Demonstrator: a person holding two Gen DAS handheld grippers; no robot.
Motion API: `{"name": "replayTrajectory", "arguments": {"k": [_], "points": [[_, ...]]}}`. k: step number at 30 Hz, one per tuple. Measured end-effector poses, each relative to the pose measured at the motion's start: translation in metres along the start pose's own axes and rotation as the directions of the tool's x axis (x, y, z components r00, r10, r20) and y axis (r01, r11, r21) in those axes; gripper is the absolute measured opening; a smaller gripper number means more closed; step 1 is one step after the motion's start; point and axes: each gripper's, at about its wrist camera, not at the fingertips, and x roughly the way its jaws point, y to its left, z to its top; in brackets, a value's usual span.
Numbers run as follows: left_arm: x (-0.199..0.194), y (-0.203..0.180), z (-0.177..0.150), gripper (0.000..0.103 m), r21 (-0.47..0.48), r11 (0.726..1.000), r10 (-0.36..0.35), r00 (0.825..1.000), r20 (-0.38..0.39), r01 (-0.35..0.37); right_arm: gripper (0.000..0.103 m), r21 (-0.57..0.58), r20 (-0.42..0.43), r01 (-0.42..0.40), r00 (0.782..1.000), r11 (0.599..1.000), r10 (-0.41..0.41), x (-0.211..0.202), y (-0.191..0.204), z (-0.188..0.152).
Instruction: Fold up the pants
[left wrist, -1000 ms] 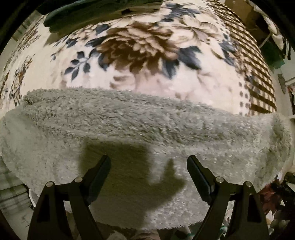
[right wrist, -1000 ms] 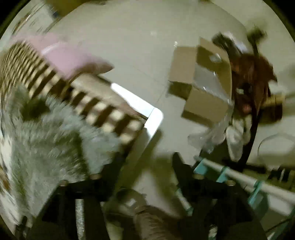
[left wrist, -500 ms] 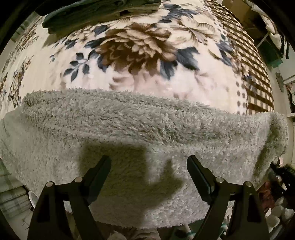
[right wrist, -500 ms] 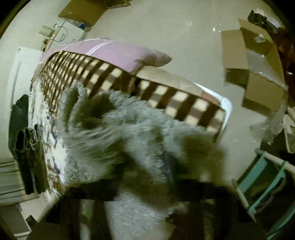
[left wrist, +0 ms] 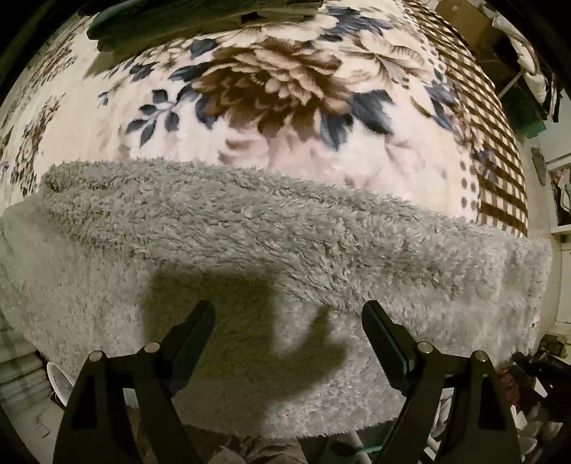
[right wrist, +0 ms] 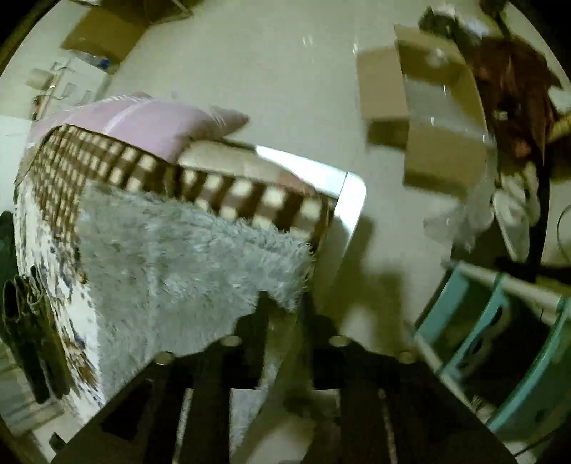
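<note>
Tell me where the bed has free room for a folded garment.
Free: the floral blanket between the grey pants and the dark clothes at its far edge, and its checked border. Crowded: the floor beside the bed, with cardboard box and turquoise frame.

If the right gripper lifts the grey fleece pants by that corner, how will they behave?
Likely floppy: the pants drape over the bed edge and follow its shape. Probably light for their size, since the pile looks airy. The fluffy corner between the right gripper fingers may slip from a shallow pinch.
</note>
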Motion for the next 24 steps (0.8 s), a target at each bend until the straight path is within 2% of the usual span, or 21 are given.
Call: {"name": "replayTrajectory", "arguments": {"k": [1,3,6,8,11,14,16,17,18,19,20,21,22,24], "points": [[0.0,0.004,-0.001,0.084,-0.002,1.0,-0.002,1.0,0.001,0.002,0.053,-0.011,0.022,-0.003,1.0,1.0,0.003,-0.004,0.002,-0.003],[-0.003,0.012,0.001,0.084,-0.016,1.0,-0.006,1.0,-0.004,0.005,0.068,-0.044,0.046,-0.007,0.999,0.999,0.009,-0.01,0.011,-0.009],[-0.008,0.035,-0.004,0.084,-0.051,0.999,-0.017,1.0,-0.007,0.017,0.069,-0.124,0.045,-0.034,0.998,0.992,0.04,-0.02,0.04,-0.028],[-0.013,0.066,-0.007,0.084,-0.087,0.996,-0.018,1.0,0.0,0.018,0.071,-0.231,0.018,-0.041,0.999,0.972,0.047,-0.024,0.07,-0.049],[-0.025,0.127,-0.01,0.084,-0.184,0.983,0.0,1.0,0.012,0.003,0.072,-0.438,-0.069,-0.04,0.998,0.898,0.011,-0.013,0.137,-0.094],[-0.037,0.19,-0.014,0.084,-0.288,0.957,0.033,0.999,0.022,-0.025,0.072,-0.588,-0.195,-0.118,0.981,0.8,0.002,0.003,0.211,-0.151],[-0.043,0.246,-0.016,0.084,-0.369,0.927,0.079,0.996,0.03,-0.062,0.072,-0.626,-0.309,-0.22,0.951,0.748,0.02,0.016,0.259,-0.19],[-0.044,0.268,-0.015,0.084,-0.397,0.914,0.101,0.994,0.029,-0.081,0.072,-0.645,-0.372,-0.272,0.928,0.714,0.018,0.026,0.289,-0.216],[-0.044,0.282,-0.015,0.084,-0.416,0.904,0.117,0.993,0.025,-0.096,0.072,-0.668,-0.406,-0.299,0.914,0.681,0.003,0.033,0.313,-0.238],[-0.044,0.313,-0.015,0.084,-0.455,0.883,0.136,0.991,0.018,-0.113,0.072,-0.696,-0.436,-0.329,0.9,0.638,-0.011,0.04,0.339,-0.264],[-0.044,0.332,-0.015,0.084,-0.479,0.869,0.149,0.989,0.016,-0.123,0.072,-0.735,-0.469,-0.366,0.883,0.571,-0.037,0.049,0.369,-0.296],[-0.042,0.345,-0.019,0.084,-0.494,0.858,0.164,0.986,0.012,-0.136,0.072,-0.776,-0.474,-0.377,0.878,0.506,-0.072,0.058,0.393,-0.325],[-0.041,0.365,-0.02,0.084,-0.516,0.843,0.182,0.983,0.005,-0.154,0.072,-0.823,-0.458,-0.369,0.881,0.432,-0.12,0.069,0.417,-0.357],[-0.038,0.392,-0.021,0.084,-0.548,0.82,0.2,0.98,0.001,-0.167,0.072,-0.88,-0.425,-0.354,0.885,0.318,-0.191,0.087,0.448,-0.401]]}}
